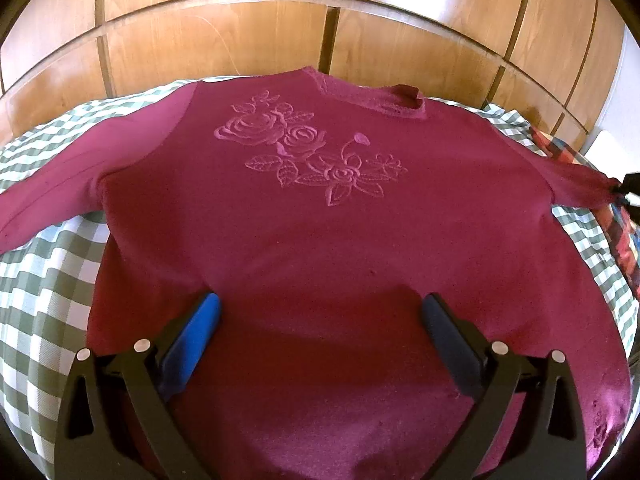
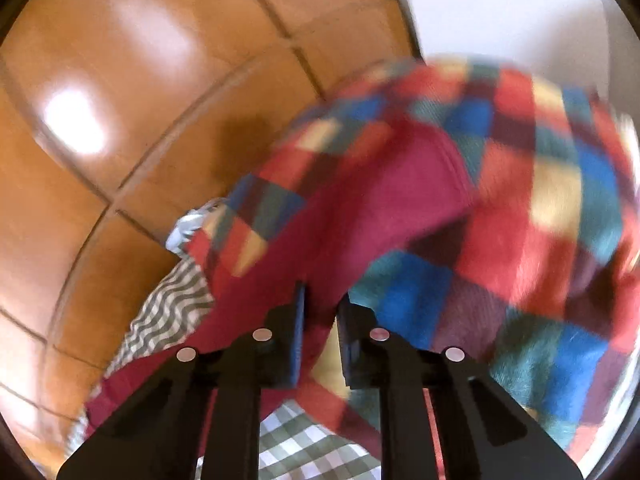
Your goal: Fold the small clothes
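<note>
A maroon sweater [image 1: 312, 240] with embossed roses lies face up on a green-and-white checked cover [image 1: 44, 300], sleeves spread to both sides. My left gripper [image 1: 320, 312] is open and empty, hovering over the sweater's lower body. My right gripper [image 2: 322, 300] is shut on the end of the sweater's right sleeve [image 2: 360, 208], which hangs in front of a multicoloured plaid blanket [image 2: 520, 208]. In the left wrist view the right gripper [image 1: 628, 190] shows at the far right, pinching that sleeve's end [image 1: 580, 184].
A wooden panelled wardrobe [image 1: 240, 32] stands just behind the bed. The plaid blanket lies at the bed's right edge [image 1: 624, 240]. A white wall [image 2: 520, 8] shows at the upper right in the right wrist view, which is motion-blurred.
</note>
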`<state>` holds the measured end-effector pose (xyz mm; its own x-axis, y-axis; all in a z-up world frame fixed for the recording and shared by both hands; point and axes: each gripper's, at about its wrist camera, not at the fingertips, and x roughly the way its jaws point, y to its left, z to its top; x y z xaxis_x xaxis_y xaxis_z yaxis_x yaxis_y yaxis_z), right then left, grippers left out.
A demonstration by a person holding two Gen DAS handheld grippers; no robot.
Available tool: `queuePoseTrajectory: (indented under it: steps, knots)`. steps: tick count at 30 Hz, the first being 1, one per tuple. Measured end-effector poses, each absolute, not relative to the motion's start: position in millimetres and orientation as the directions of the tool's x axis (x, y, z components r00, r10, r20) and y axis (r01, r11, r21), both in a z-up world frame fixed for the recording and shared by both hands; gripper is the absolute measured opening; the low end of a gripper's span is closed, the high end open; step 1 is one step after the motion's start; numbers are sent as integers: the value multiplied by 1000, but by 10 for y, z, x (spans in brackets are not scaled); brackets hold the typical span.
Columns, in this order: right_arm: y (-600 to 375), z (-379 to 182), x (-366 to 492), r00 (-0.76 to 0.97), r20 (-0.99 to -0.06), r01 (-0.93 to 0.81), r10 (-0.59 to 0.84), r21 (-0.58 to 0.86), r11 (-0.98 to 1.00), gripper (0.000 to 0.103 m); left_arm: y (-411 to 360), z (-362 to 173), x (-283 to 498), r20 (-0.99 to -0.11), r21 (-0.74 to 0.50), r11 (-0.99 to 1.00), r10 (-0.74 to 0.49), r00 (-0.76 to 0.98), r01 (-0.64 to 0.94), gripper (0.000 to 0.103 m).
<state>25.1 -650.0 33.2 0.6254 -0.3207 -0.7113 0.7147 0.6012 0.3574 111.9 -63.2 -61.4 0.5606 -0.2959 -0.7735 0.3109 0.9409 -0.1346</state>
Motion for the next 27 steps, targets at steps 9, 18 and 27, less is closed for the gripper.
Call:
queuePoseTrajectory:
  steps: [9,18,27]
  knots:
    - [-4929,906,1092,720,-673,409,-172,211,888,13,-619,-615,1109,-769,-148,939,-307,560,312,100]
    - [-3185,825,1720,737,-625,-16,255,361,932,37,-584,-604,1105,-758,-183,933,-335,559,311,100]
    - [-3787,329,1087,710,-693,199,126,368,908,46,-471,-551,1117,-745,-252,920,-381,547,299,84]
